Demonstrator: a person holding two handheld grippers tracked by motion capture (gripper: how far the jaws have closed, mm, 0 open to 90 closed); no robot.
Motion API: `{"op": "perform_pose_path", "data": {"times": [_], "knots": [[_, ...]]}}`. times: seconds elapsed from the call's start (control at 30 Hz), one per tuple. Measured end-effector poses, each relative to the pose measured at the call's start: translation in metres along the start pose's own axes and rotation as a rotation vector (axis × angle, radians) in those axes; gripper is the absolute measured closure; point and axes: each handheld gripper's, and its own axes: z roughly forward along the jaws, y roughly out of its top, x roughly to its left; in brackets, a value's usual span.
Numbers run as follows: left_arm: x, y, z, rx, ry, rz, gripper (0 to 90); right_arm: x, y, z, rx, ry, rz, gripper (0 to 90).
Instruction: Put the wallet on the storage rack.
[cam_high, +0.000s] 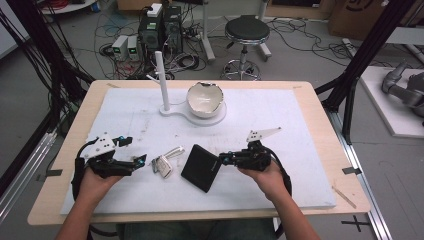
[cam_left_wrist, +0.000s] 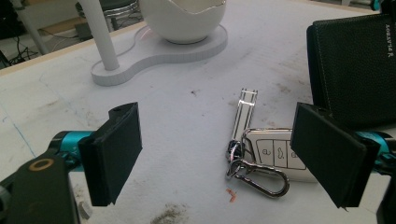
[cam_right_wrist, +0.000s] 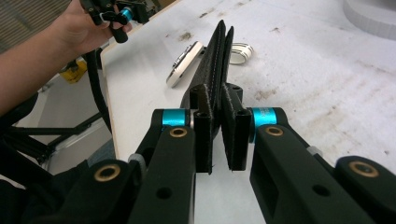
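Note:
A black leather wallet lies at the middle front of the white mat, and my right gripper is shut on its right edge. The right gripper view looks along the wallet, pinched edge-on between the right gripper's jaws. Just left of the wallet lies a white car key fob with a strap and a metal clip. My left gripper stands open right beside the fob. In the left gripper view the fob sits just inside the right jaw of my left gripper, untouched, with the wallet behind it.
A white cracked-egg bowl sits on a white base with an upright post at the back middle of the mat. The wooden table edge runs close in front of both hands. A stool and cables stand beyond the table.

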Motion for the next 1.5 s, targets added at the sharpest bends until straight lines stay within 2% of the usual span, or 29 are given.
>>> {"op": "perform_pose_path", "data": {"times": [0.13, 0.27, 0.37, 0.5, 0.6, 0.93, 1.07, 1.17, 1.3, 1.4, 1.5], "knots": [[0.0, 0.0, 0.0, 0.0, -0.004, 0.002, 16.7, 0.003, 0.002, -0.002, -0.025, 0.018, -0.02, 85.6], [0.0, 0.0, 0.0, -0.001, -0.006, 0.001, 16.7, 0.012, 0.01, -0.011, -0.085, 0.04, -0.058, 85.9], [0.0, 0.0, 0.0, 0.0, -0.006, 0.001, 16.7, 0.021, 0.019, -0.019, -0.113, 0.033, -0.108, 86.0], [0.0, 0.0, 0.001, 0.001, -0.007, -0.002, 16.7, 0.031, 0.028, -0.025, -0.148, 0.02, -0.153, 86.1], [-0.001, 0.0, 0.001, 0.001, -0.01, 0.0, 16.7, 0.035, 0.03, -0.026, -0.157, 0.01, -0.157, 86.1], [-0.006, 0.003, 0.006, 0.002, -0.037, 0.005, 16.7, 0.034, 0.031, -0.029, -0.17, -0.002, -0.154, 86.1], [-0.008, 0.004, 0.008, -0.005, -0.062, 0.007, 16.7, 0.035, 0.032, -0.03, -0.184, -0.002, -0.16, 86.1], [-0.012, 0.007, 0.013, -0.023, -0.116, -0.011, 16.6, 0.037, 0.034, -0.03, -0.197, 0.005, -0.166, 86.1], [-0.023, 0.015, 0.025, -0.055, -0.207, -0.007, 16.5, 0.043, 0.04, -0.028, -0.211, 0.018, -0.187, 86.1], [-0.034, 0.021, 0.036, -0.066, -0.288, -0.006, 16.5, 0.048, 0.044, -0.025, -0.22, 0.034, -0.202, 86.1], [-0.047, 0.026, 0.05, -0.073, -0.389, -0.019, 16.5, 0.053, 0.047, -0.024, -0.217, 0.048, -0.22, 86.1]]}}
